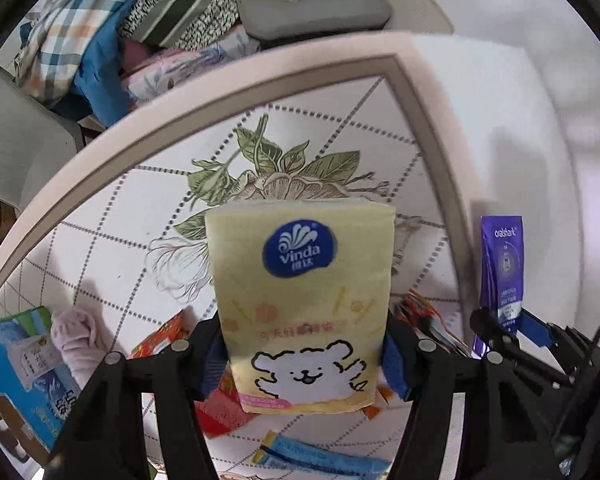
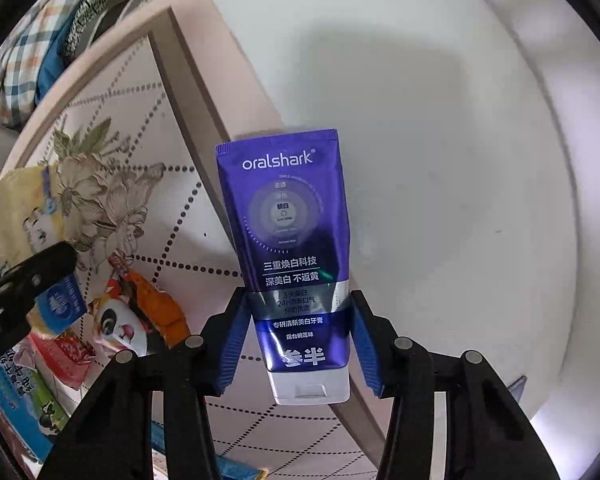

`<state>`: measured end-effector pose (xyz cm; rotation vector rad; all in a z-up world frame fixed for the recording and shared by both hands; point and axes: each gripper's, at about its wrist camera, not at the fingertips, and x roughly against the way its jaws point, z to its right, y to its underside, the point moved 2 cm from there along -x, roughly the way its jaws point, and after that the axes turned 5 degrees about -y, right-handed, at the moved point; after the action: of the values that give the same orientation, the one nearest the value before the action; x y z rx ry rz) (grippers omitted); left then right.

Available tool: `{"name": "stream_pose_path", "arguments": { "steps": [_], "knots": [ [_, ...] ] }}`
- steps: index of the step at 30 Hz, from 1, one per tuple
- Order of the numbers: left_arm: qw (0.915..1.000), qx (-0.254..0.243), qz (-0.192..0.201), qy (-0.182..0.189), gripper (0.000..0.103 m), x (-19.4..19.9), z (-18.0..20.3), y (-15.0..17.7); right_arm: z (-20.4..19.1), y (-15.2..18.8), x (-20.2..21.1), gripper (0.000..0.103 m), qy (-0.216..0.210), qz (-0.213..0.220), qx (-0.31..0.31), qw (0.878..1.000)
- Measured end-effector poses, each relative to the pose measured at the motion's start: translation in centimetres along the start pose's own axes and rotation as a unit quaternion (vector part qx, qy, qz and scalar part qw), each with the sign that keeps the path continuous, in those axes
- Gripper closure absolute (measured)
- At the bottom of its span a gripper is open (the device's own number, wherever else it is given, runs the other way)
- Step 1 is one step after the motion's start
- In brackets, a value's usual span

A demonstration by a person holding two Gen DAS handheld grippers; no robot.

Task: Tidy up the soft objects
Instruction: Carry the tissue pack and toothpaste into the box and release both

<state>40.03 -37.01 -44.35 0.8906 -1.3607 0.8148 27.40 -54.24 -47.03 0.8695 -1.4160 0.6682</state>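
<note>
A yellow Vinda tissue pack point(image 1: 300, 288) with a white bear print lies on the floral mat point(image 1: 112, 216). My left gripper point(image 1: 304, 340) points down and is shut on it, the blue pads pressing both long sides. A purple oralshark toothpaste tube point(image 2: 292, 240) lies across the mat's pink border point(image 2: 204, 92) and the white floor, cap toward the camera. My right gripper point(image 2: 298, 300) is shut on its lower half. The left wrist view shows the tube point(image 1: 502, 268) off to the right. The right wrist view shows the tissue pack point(image 2: 20, 208) at far left.
Around the tissue pack lie a red snack packet point(image 1: 160, 340), a pink cloth point(image 1: 80, 344), a blue box point(image 1: 24, 364) and a blue packet point(image 1: 320, 458). A panda-print packet point(image 2: 120, 324) lies left of the tube. Piled bedding point(image 1: 100, 32) and a grey cushion point(image 1: 320, 8) sit beyond the mat.
</note>
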Motion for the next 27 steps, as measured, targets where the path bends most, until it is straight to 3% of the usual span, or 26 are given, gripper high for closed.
{"name": "stream_pose_path", "arguments": {
  "steps": [5, 11, 18, 21, 27],
  "knots": [
    [0.9983, 0.013, 0.047, 0.031, 0.043, 5.3, -1.8, 2.9, -1.8, 2.0, 5.5, 0.052, -0.028, 0.037, 0.009, 0.999],
    [0.9911, 0.052, 0.102, 0.067, 0.043, 12.5, -8.8, 9.7, -7.5, 6.8, 12.1, 0.052, -0.076, 0.075, 0.056, 0.993],
    [0.9831, 0.118, 0.129, 0.056, 0.042, 16.8, -21.1, 18.7, -19.2, 15.8, 15.3, 0.052, -0.157, 0.07, 0.118, 0.978],
    [0.9794, 0.149, 0.134, 0.027, 0.042, 17.5, -27.6, 22.4, -25.7, 19.7, 16.0, 0.052, -0.183, 0.059, 0.152, 0.97],
    [0.9733, 0.202, 0.109, -0.004, 0.042, 14.5, -38.0, 25.3, -37.1, 25.1, 14.7, 0.052, -0.183, 0.035, 0.2, 0.962]
  ]
}}
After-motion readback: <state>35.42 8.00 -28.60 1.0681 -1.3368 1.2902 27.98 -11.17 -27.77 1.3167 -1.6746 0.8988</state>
